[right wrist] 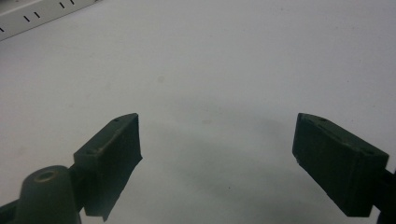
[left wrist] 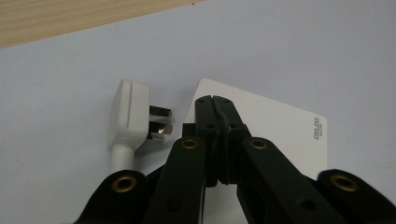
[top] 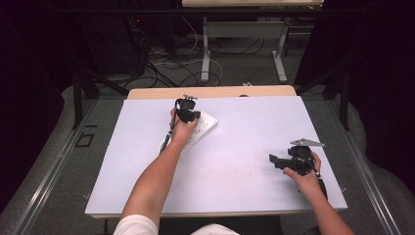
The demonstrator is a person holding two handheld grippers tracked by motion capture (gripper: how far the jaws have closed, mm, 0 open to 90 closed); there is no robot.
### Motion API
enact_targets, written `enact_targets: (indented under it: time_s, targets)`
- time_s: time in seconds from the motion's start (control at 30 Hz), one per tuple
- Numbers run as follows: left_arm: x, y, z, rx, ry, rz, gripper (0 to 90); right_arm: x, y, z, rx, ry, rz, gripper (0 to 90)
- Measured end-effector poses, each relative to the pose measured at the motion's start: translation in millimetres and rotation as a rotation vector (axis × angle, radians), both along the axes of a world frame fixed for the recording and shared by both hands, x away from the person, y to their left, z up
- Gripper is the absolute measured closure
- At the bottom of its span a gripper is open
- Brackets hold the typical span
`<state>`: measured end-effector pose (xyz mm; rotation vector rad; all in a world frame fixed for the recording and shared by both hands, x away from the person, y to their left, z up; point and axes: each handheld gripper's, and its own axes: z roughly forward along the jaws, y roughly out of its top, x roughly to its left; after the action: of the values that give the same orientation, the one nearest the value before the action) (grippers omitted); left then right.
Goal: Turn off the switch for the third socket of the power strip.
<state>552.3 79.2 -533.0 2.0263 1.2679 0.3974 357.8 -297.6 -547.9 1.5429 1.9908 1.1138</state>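
One white worktop [top: 244, 161], wooden strip along far edge; grey floor, cables [top: 166, 63] and desk legs [top: 206, 54] beyond. White power strip [top: 203, 128] near far-left centre, white plug [left wrist: 128, 114] just beside. Left tongs [left wrist: 215, 103] pressed shut, empty, over strip. Right tongs [right wrist: 217, 154] spread wide, empty, well apart at right.

One overhead camera, two riding low and close.
High view faced forward and down across the counter [top: 235, 161]; both gripper views skimmed that same white surface.
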Motion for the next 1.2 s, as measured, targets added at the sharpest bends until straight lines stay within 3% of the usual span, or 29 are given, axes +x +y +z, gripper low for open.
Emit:
enact_targets:
  time_s: [0.87,1.2]
  targets:
    - [-0.4,0.2,-0.9,0.009,0.011,-0.014,90.0,0.3,-0.3,0.1,0.001,-0.002,0.004,14.8]
    - [-5.4,3.9,7.5,0.013,0.005,-0.007,90.0,0.9,-1.0,0.6,-0.003,-0.017,0.016,14.8]
